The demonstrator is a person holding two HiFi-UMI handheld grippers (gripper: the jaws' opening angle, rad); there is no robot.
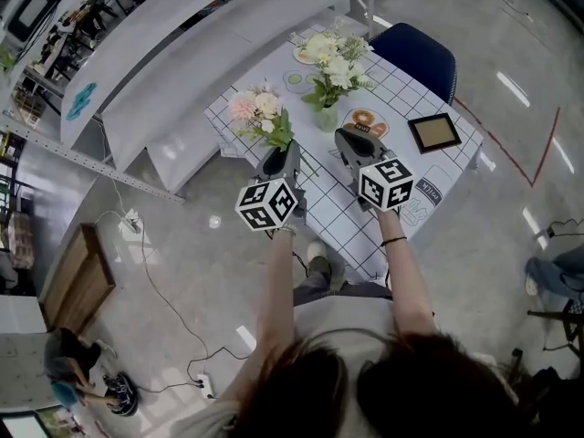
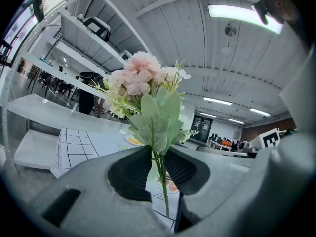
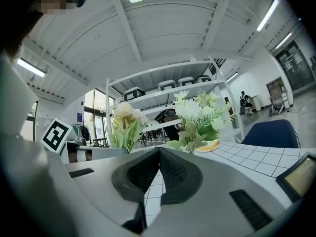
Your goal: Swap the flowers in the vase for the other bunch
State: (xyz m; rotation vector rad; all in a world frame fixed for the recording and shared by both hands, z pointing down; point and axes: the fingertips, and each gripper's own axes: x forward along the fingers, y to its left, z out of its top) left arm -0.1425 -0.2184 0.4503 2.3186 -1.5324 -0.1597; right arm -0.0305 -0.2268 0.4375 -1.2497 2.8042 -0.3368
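Pink bunch is off the bench, held upright in the air over the near left edge, left of the vase and apart from it. Left hand-held gripper is clamped on its thin green stems. In the left gripper view the stems run down between the two dark pads, with leaves and pink blooms standing above the jaws.

White bunch sits in the vase, upright, on the bench, which has a grid-pattern cloth. Vase stands near the middle, beside a printed plate motif.

Right hand-held gripper is over the bench just right of the vase, not touching it. Its jaws are together at the tips with nothing between them. Right gripper view looks level past the jaws at the white bunch, with the pink bunch to its left; the vase body is hidden behind the jaws.

Dark square frame lies flat on the bench's right side. Blue chair stands at the far corner. White shelves run along the left.
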